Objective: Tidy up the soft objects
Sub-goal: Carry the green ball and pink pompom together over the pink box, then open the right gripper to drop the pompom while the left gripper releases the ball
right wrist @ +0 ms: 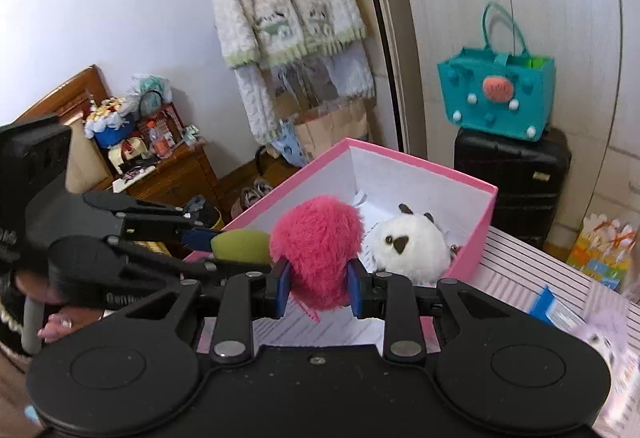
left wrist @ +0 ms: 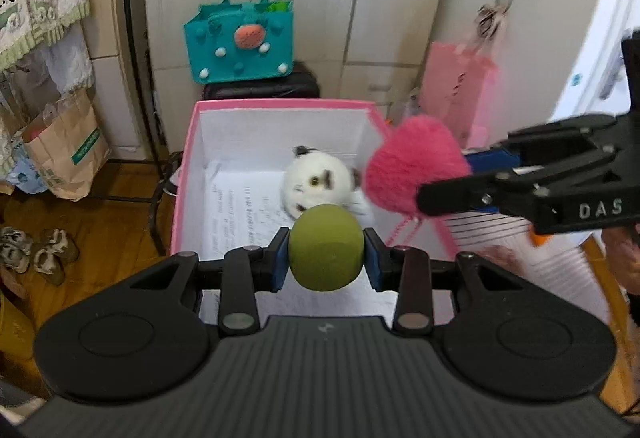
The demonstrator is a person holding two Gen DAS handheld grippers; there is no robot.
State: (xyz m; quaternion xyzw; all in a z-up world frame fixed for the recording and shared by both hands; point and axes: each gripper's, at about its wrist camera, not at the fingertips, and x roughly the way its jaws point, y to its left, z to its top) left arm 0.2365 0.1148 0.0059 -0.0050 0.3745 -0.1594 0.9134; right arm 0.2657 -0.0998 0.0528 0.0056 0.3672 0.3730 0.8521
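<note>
Left jaws pinch smooth green ball; right jaws squeeze fluffy pink pompom (heart-shaped).

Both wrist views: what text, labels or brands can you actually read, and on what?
"DAS": raised letters on the right gripper body, left wrist view.
Printed sheets lining the pink box: too small to read.
Green label on the paper bag: blurred.
Embossed word on the left gripper: illegible.
</note>
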